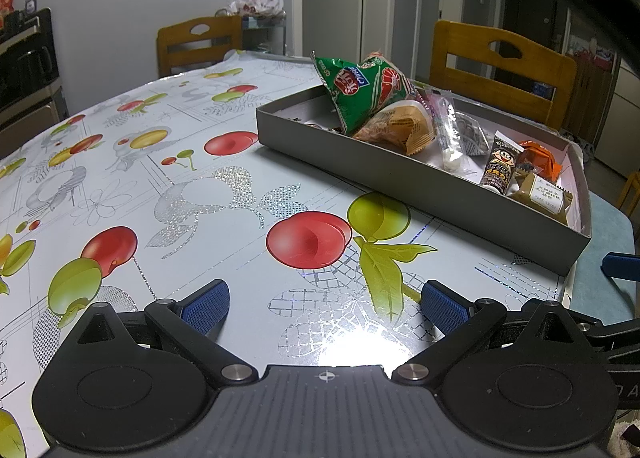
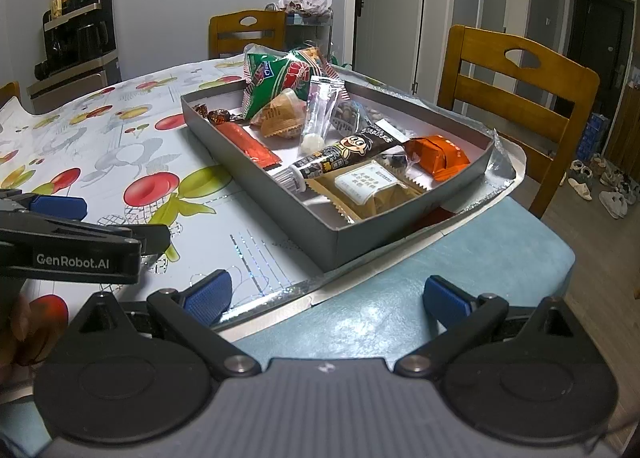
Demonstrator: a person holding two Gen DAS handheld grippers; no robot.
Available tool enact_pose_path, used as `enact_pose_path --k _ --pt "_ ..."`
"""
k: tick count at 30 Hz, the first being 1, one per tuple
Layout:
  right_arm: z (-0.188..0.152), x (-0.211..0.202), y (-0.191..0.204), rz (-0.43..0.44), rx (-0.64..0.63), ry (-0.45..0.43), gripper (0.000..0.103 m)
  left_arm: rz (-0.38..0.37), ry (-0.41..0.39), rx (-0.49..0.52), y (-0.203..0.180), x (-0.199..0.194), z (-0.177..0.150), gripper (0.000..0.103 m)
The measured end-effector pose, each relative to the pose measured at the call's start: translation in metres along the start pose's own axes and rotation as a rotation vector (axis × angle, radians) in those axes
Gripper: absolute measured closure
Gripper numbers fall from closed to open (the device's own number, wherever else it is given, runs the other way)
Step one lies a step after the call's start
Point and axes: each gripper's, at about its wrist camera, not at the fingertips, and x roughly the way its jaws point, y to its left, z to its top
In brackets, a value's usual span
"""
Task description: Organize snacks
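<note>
Grey cardboard box [image 2: 362, 236] is sitting near the table corner, already holding the snacks [image 2: 344, 156]. Both the left gripper [image 1: 325, 304] and right gripper [image 2: 326, 298] are hovering wide apart, gripping nothing. I'd be checking for strays, then backing off slowly.

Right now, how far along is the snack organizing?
Looks done: snacks sit in the grey box, including the green bag; none visible on the tablecloth. In hand: nothing; left hand-held gripper and right hand-held gripper are open. Left: possibly tidying the jumbled pile.
</note>
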Motion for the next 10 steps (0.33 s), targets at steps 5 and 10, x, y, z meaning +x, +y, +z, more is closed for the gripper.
enact_pose_path --k 5,10 --pt "-0.0011 -0.0006 -0.0003 0.0 0.0 -0.007 0.0 0.0 0.0 0.0 0.0 0.0 0.0001 0.0" --pt "-0.002 -0.0008 -0.0002 -0.001 0.0 -0.013 0.0 -0.002 0.0 -0.002 -0.0003 0.0005 0.0002 0.0"
